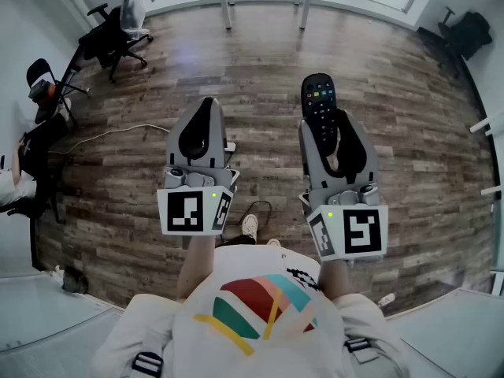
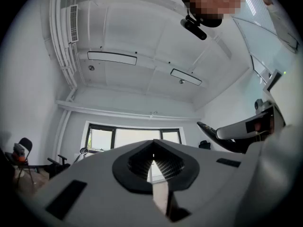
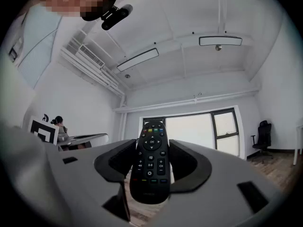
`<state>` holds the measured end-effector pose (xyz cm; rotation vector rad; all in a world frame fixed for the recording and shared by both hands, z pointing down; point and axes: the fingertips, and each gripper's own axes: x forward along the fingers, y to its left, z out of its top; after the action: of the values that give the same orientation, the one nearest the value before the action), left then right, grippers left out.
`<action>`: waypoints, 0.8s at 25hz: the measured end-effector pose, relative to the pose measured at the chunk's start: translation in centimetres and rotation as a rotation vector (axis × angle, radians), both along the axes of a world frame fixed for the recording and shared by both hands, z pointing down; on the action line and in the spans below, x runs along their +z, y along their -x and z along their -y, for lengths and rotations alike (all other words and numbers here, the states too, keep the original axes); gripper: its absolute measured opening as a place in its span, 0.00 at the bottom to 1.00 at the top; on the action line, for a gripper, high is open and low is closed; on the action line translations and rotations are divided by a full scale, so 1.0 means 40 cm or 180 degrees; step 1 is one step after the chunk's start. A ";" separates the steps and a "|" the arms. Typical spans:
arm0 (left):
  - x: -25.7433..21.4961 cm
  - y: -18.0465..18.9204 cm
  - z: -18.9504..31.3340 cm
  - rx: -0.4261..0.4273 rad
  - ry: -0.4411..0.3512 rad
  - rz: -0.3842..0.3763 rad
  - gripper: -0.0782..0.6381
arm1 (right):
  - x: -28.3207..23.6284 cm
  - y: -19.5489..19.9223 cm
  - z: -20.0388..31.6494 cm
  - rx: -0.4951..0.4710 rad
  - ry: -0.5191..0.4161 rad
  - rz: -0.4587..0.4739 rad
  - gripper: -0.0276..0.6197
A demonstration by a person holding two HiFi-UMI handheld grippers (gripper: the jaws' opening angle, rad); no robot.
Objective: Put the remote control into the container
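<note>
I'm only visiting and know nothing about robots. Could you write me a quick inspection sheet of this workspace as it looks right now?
Surface: no table in view, only a wood plank floor below the grippers.
Job's things: remote control, buttons facing up; container: nothing seen.
Clutter: nothing seen near the grippers.
Grippers: left gripper, jaws together, empty; right gripper, closed on the remote control, holding it off the floor.
Cables: a white cable lies across the floor at the left.
Surroundings: an office chair at the far left, another chair at the far right, a window on the end wall, a seated person at the left edge.
</note>
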<state>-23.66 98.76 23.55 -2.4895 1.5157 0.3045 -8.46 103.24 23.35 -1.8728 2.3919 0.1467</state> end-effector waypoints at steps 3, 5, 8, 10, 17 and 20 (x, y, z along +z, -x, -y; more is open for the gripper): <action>0.001 -0.002 0.024 0.0019 -0.0004 0.0019 0.12 | 0.002 0.005 0.025 -0.0004 -0.0008 0.0017 0.39; 0.007 0.007 0.040 -0.0002 0.0016 0.0019 0.12 | 0.008 0.007 0.041 0.0021 0.0007 0.0000 0.39; 0.019 0.027 0.063 -0.0034 0.0056 -0.0005 0.12 | 0.016 0.007 0.062 0.0049 0.0018 0.0023 0.39; 0.025 0.037 0.075 -0.0046 0.0071 -0.0013 0.12 | 0.014 0.010 0.069 0.0038 -0.0004 0.0056 0.39; 0.038 0.059 0.131 -0.0068 0.0117 -0.0051 0.12 | 0.006 0.017 0.119 0.0065 -0.0013 -0.0012 0.39; 0.030 0.079 0.190 -0.0089 0.0172 -0.0037 0.12 | -0.007 0.022 0.173 0.0073 0.0040 -0.0073 0.39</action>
<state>-26.81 91.18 24.76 -2.5093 1.5824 0.2773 -9.35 96.32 23.08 -1.9149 2.3922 0.1559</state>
